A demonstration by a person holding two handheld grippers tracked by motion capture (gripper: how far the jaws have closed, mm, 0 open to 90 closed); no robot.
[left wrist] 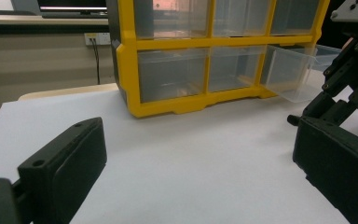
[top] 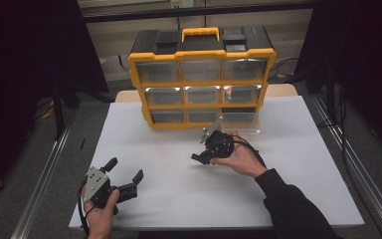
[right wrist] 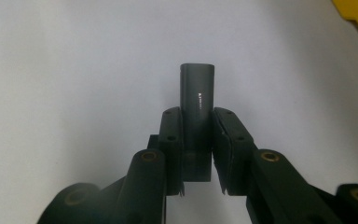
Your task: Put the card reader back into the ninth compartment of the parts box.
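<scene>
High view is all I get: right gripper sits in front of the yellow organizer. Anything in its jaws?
Observer: Yes. In the right gripper view, the right gripper is shut on a dark grey oblong piece, which sticks out past the pads.
Operator: Bottom right drawer, anything in it?
Observer: In the left gripper view, that clear drawer is pulled partway out of the organizer and looks empty.

Three cameras: one overhead, two riding the grippers.
The high view looks forward and down; the left gripper view, low and close, shares the yellow drawer cabinet (top: 201,79) (left wrist: 214,60) with it.
</scene>
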